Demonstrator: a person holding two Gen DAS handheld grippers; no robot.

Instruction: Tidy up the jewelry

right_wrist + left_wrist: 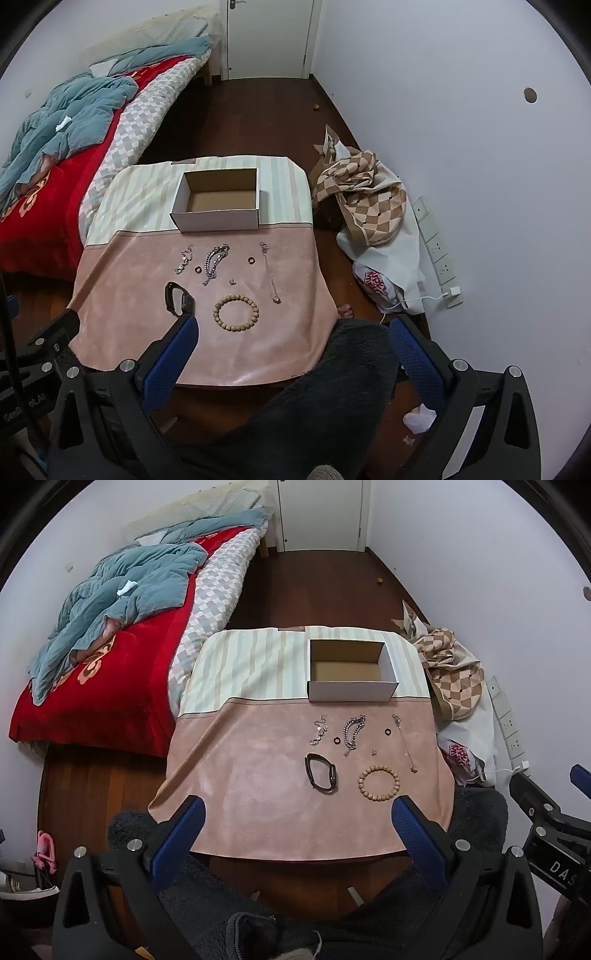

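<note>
Both my tools, left tool and right tool, hang spread apart over the worktop's near edge, gripping nothing. The jewelry lies mid-worktop: beads, watch, chains, near the empty box.
</note>
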